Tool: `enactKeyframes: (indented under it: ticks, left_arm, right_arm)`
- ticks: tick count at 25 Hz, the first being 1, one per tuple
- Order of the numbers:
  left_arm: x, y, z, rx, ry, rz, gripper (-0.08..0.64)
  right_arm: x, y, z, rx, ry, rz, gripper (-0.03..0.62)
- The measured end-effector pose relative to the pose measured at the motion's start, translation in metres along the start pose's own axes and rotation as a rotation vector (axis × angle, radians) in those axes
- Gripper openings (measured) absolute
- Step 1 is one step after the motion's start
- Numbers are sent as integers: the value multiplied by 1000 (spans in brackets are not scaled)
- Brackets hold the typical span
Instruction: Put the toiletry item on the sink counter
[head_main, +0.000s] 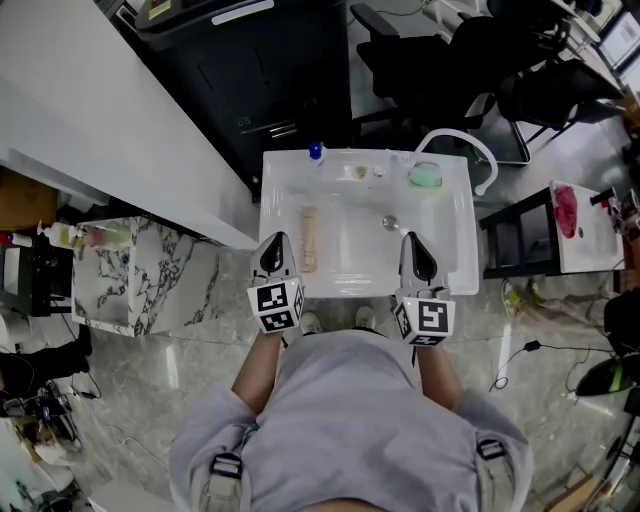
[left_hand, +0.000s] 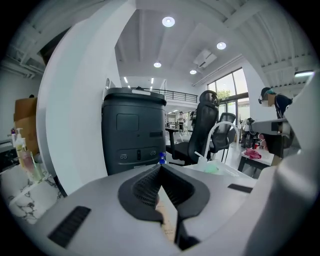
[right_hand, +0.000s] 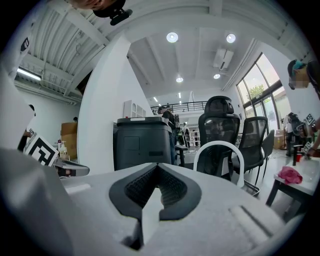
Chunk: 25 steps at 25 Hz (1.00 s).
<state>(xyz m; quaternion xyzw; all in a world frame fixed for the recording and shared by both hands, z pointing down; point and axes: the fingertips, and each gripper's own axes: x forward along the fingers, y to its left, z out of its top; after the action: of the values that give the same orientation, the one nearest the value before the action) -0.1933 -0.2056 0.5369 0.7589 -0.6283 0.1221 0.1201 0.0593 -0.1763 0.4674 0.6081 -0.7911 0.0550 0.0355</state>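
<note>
A white sink unit (head_main: 455, 240) stands right in front of me. A flat tan toiletry item (head_main: 308, 240) lies lengthwise along the sink's left side; I cannot tell whether it rests on the ledge or in the basin. In the left gripper view a strip of it (left_hand: 168, 216) shows below the jaws. My left gripper (head_main: 275, 256) hovers at the sink's near edge, just left of the item, shut and empty. My right gripper (head_main: 418, 258) hovers at the near right edge, also shut and empty. Both pairs of jaws meet at the tips (left_hand: 161, 168) (right_hand: 159, 168).
At the sink's back stand a blue-capped bottle (head_main: 316, 152), a green soap-like lump (head_main: 425, 175) and a white arched faucet (head_main: 478, 152). A marble-patterned cabinet (head_main: 140, 275) stands left, a black cabinet (head_main: 260, 70) behind, chairs (head_main: 480, 50) and a side table (head_main: 580, 235) to the right.
</note>
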Motion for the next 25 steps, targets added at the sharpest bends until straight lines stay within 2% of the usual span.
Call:
enactKeyframes:
  ticks: [6,11,25]
  left_arm:
    - [-10,-2,23,-14,-57,-1,6]
    - [-19,-4,42,16,-99,4,5]
    - [-39,-9,78,2,-193,-9,5]
  right_arm:
    - [1,1,0,1,-2,9,2]
    - [3,2,1,3,-5,19,3]
    - [2,5,5,-2,-11,24,2]
